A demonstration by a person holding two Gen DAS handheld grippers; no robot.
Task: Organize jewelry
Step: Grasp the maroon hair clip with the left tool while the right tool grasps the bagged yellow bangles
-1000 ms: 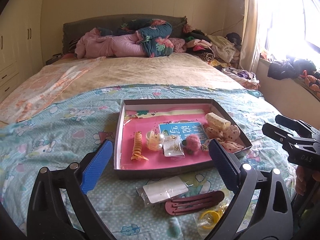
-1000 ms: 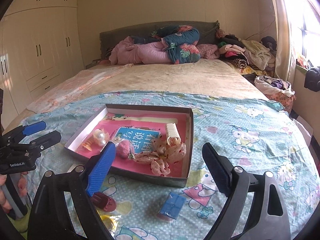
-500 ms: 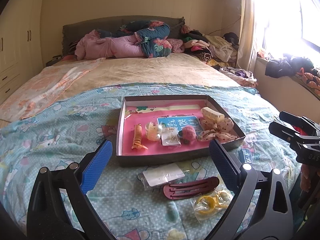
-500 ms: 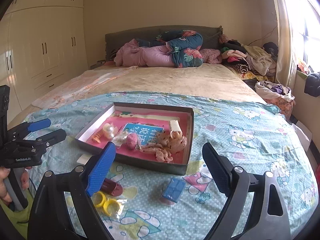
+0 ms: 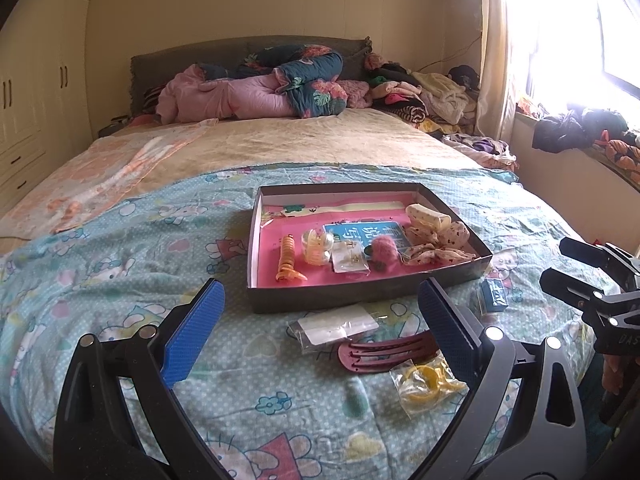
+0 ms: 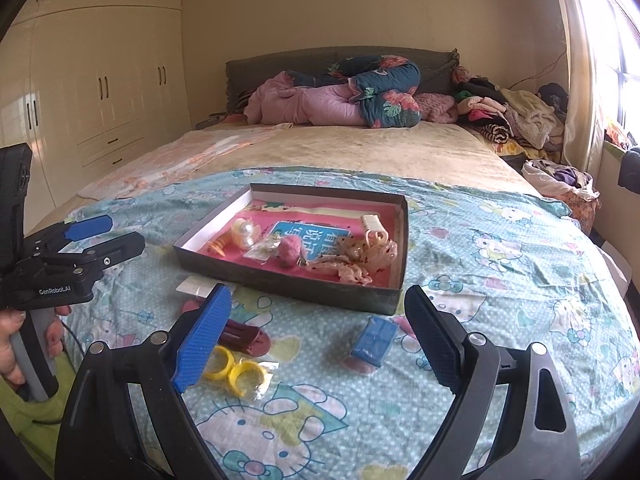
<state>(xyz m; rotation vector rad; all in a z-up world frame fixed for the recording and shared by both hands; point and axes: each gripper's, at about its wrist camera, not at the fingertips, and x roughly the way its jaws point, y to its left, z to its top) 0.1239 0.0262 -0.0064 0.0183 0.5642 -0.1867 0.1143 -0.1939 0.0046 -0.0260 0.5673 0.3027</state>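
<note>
A shallow dark box [image 5: 360, 300] [image 6: 288, 280] with a pink lining sits on the blue cartoon bedspread. It holds an orange claw clip [image 5: 287, 260], a pink pom-pom [image 5: 382, 254], scrunchies [image 5: 440, 244] and small bagged pieces. In front of it lie a clear packet with a white card [image 5: 336, 326], a maroon hair clip [image 5: 380, 356] [image 6: 244, 336], bagged yellow rings [image 5: 424, 380] [image 6: 236, 368] and a small blue box [image 5: 494, 294] [image 6: 374, 340]. My left gripper [image 5: 320, 328] is open and empty above these. My right gripper [image 6: 316, 340] is open and empty too.
The bed runs back to a grey headboard with rolled pink and floral quilts [image 5: 260, 88]. Piled clothes [image 5: 420, 96] lie at the back right near the window. White wardrobes [image 6: 100, 92] stand at the left. The bed's near edge is just below both grippers.
Both grippers have pulled back and up from the box, so more of the bedspread and the loose items in front of it show. Both stayed open.
</note>
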